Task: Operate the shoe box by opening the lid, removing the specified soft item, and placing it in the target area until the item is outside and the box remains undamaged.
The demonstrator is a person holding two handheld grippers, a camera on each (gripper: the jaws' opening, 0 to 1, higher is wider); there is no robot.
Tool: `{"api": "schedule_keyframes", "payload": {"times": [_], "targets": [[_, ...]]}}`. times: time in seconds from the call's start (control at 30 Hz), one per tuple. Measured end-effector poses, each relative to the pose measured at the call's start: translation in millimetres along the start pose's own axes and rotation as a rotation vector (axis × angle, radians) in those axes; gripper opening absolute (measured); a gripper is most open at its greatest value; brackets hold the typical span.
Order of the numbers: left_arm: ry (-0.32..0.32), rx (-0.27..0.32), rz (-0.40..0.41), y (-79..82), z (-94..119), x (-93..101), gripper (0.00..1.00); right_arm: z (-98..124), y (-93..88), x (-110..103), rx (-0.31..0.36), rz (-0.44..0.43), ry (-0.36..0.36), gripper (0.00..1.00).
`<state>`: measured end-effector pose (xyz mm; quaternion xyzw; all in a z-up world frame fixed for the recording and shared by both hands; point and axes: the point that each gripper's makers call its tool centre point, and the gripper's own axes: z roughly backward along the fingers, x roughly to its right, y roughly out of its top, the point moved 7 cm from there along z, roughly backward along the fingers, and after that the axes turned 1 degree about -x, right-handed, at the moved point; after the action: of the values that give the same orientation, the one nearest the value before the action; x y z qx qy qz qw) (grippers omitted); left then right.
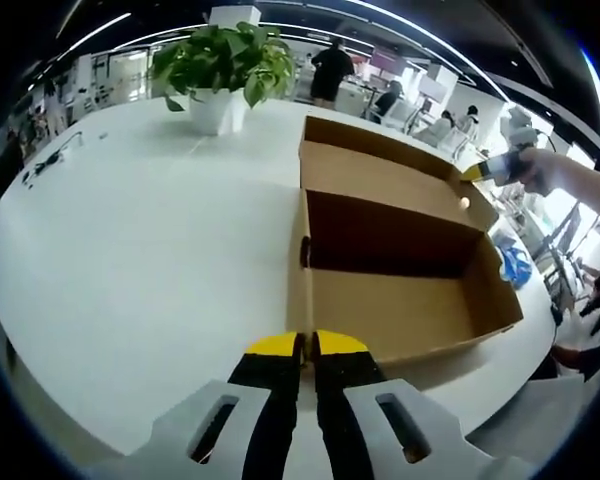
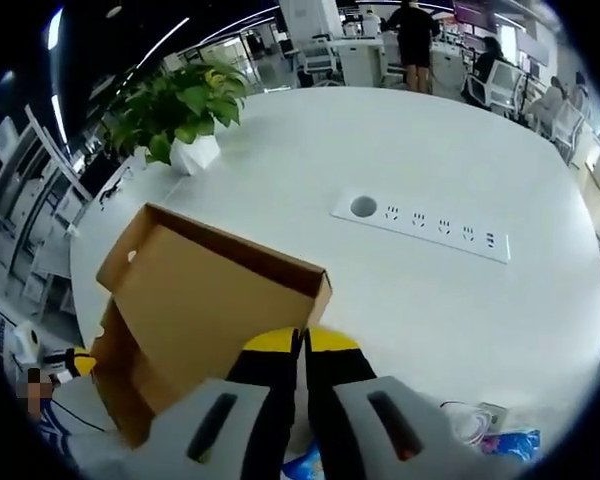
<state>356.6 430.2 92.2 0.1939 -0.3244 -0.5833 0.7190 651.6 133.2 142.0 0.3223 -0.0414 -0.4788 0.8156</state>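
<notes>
Matt cardboard, glossy tabletop

You see the shoe box (image 1: 400, 290) in plain brown cardboard, matt and smooth; beneath it, the white table (image 1: 150, 260) looks smooth, faintly glossy.

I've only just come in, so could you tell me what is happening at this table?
A person is working on a cardboard shoe box with a hand-held tool in each hand. The box stands open on the white table, its lid folded back, and the inside looks empty. The left tool is shut at the box's near wall. The right tool is shut at the edge of the raised lid. A blue and white item lies on the table beside the box. A potted plant stands further back.
</notes>
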Motion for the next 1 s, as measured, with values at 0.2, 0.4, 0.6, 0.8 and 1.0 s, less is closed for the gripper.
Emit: {"api": "schedule_keyframes", "payload": {"times": [0.2, 0.4, 0.6, 0.8, 1.0], "targets": [[0.001, 0.005, 0.004, -0.6, 0, 0.1, 0.01, 14, 2.9, -5, 0.04, -0.004, 0.012, 0.0], [0.0, 0.005, -0.003, -0.6, 1, 0.1, 0.01, 27, 2.9, -10, 0.074, 0.006, 0.02, 0.0], [0.0, 0.005, -0.01, -0.5, 1, 0.3, 0.01, 39, 0.9, -15, 0.111, 0.014, 0.03, 0.0], [-0.005, 0.009, -0.01, -0.8, 1, 0.5, 0.01, 53, -3.0, -21, 0.145, 0.017, 0.04, 0.0], [-0.013, 0.004, -0.025, -0.7, 1, 0.6, 0.01, 66, -10.5, -28, 0.181, 0.022, 0.051, 0.0]]}}
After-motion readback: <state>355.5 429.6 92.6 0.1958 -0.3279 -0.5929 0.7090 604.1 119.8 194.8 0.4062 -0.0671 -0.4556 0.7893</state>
